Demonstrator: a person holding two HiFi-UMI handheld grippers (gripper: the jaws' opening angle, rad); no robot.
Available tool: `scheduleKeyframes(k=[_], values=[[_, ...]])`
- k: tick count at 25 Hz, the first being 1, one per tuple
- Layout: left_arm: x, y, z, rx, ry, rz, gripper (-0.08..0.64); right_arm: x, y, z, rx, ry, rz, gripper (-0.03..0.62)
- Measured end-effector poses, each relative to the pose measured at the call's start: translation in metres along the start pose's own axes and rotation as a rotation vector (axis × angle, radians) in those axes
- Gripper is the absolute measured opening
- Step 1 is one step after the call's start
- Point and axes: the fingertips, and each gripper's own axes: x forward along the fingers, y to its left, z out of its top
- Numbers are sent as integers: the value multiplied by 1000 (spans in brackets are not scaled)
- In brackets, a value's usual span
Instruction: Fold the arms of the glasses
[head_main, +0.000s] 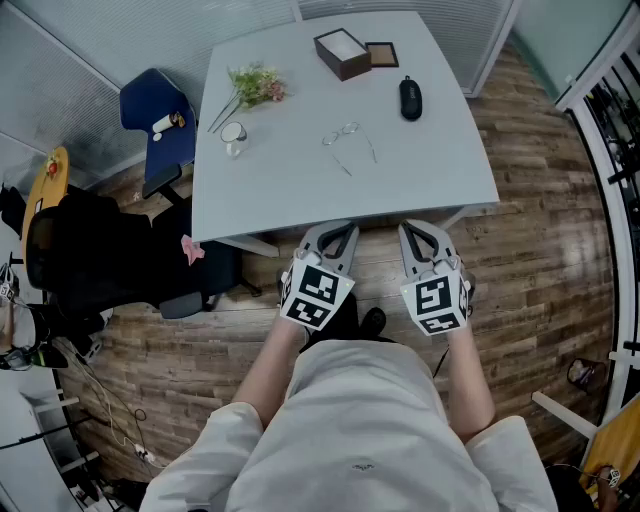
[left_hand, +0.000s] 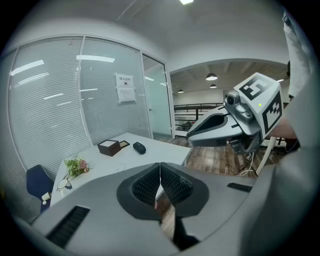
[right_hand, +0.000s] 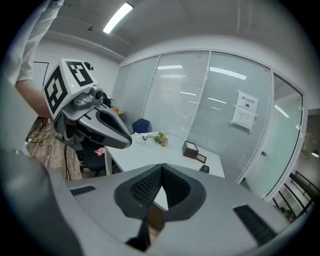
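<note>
A pair of thin wire-framed glasses (head_main: 347, 141) lies with its arms spread open near the middle of the white table (head_main: 300, 190). Both grippers hang in front of the table's near edge, well short of the glasses. My left gripper (head_main: 333, 233) is shut with nothing between its jaws. My right gripper (head_main: 418, 232) is shut too and holds nothing. In the left gripper view the glasses (left_hand: 121, 167) show faintly on the table, and the right gripper's body fills the upper right. In the right gripper view the table (right_hand: 140, 152) lies beyond the closed jaws.
On the table stand a dark open box (head_main: 343, 53), a small brown frame (head_main: 382, 54), a black mouse (head_main: 410, 97), a bunch of flowers (head_main: 255, 85) and a second pair of glasses (head_main: 232, 135). A blue chair (head_main: 155, 120) and a black chair (head_main: 100, 255) stand to the left.
</note>
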Motion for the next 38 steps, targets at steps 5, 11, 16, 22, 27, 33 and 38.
scheduleKeyframes(k=[5,11,16,22,27,33,38], values=[[-4,-9,3,3,-3,-3,20,-14,3,-8,24,2,3,3],[-6,-22,-3,-15,3,-26,20,-25,3,0,12,-56,-20,5],[-5,-21,-4,-10,6,-25,20,-27,2,5,-3,-78,-37,6],[-7,-15,-7,-20,15,-17,20,-22,5,8,-8,-61,-32,9],[-3,-5,-12,-33,11,-11,20,-10,7,3,-18,-28,-21,40],[7,8,-19,-40,16,-40,25,11,5,0,-6,6,-6,80],[19,24,-22,-41,25,-57,113,33,-4,4,4,21,-1,133]])
